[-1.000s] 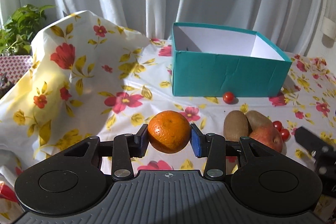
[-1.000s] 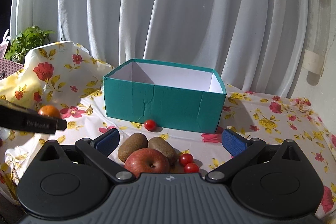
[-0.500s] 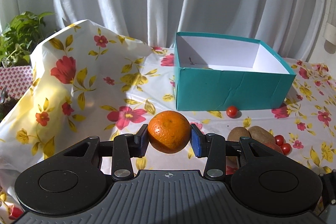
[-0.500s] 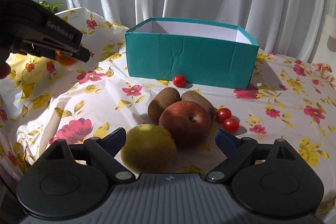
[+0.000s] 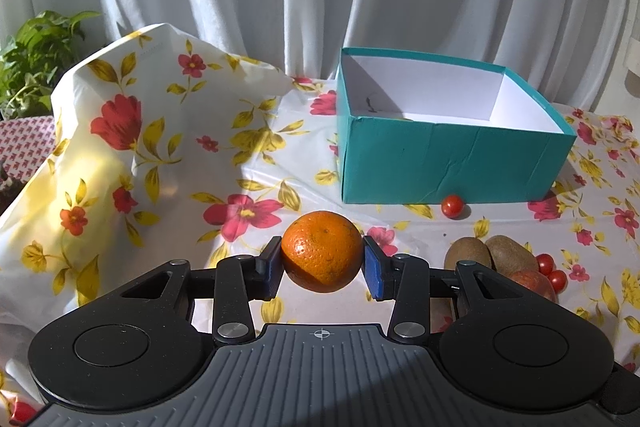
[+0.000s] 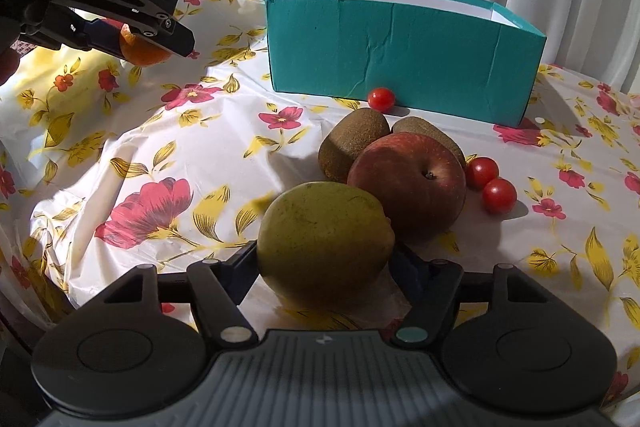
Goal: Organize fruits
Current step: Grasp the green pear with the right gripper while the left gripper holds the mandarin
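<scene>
My left gripper [image 5: 322, 263] is shut on an orange [image 5: 321, 251] and holds it above the flowered tablecloth, left of and in front of the teal box [image 5: 448, 163]. In the right wrist view that left gripper [image 6: 176, 41] hangs at the upper left with the orange [image 6: 142, 54] in it. My right gripper [image 6: 324, 267] is low over the fruit pile, its jaws closing around a yellow-green pear [image 6: 324, 243] that lies between them on the cloth. A red apple [image 6: 408, 183] touches the pear from behind. Two kiwis [image 6: 352, 143] lie beyond the apple.
Two cherry tomatoes [image 6: 490, 183] sit right of the apple, and a third one [image 6: 381, 98] rests against the box front. The open box has a white inside [image 5: 432, 95]. White curtains hang behind. A potted plant [image 5: 32, 59] stands far left. The cloth is bunched up at the left.
My right gripper dropped toward the fruit pile and its jaws narrowed from wide open to either side of the pear. The left gripper kept the orange and drifted slightly.
</scene>
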Available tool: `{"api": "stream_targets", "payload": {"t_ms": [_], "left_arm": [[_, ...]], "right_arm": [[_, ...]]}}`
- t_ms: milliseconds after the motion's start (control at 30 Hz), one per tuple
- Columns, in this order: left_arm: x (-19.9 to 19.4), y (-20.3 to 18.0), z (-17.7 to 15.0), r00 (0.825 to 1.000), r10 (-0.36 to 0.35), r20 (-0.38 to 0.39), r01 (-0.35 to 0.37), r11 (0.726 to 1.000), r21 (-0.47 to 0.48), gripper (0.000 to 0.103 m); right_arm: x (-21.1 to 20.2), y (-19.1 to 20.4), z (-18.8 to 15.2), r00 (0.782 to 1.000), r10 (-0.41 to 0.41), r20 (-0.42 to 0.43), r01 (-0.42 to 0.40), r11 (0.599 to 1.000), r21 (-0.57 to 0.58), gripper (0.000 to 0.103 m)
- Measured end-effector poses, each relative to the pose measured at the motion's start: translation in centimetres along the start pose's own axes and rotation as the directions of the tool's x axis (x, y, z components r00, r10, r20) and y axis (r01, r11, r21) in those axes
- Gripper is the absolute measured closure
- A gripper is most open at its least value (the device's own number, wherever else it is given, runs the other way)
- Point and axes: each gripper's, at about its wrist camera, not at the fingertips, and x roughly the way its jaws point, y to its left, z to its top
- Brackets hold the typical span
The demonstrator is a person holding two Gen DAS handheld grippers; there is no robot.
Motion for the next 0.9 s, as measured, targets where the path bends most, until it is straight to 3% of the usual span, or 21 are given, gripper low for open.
{"api": "stream_targets", "payload": {"t_ms": [100,500,900], "left_arm": [[0.3,0.0,0.0,1.0,-0.001,-0.007,0.001,1.0,0.006,0.058],[0.1,-0.1,0.2,1.0,-0.014,0.002,0.014,1.0,-0.003,0.058],[-0.9,-1.2,0.8,0.999,-0.04,0.021,0.04,0.999,0.011,0.058]], "right_arm": [[0.3,0.1,0.0,1.0,0.013,0.009,-0.013,1.0,-0.002,0.038],[-0.4,-0.2,0.3,1.0,0.004,-0.008,-0.004,1.0,-0.019,0.039],[-2.5,-1.2,1.0,0.999,-0.028,0.039,0.029,1.0,-0.011,0.039]]}}
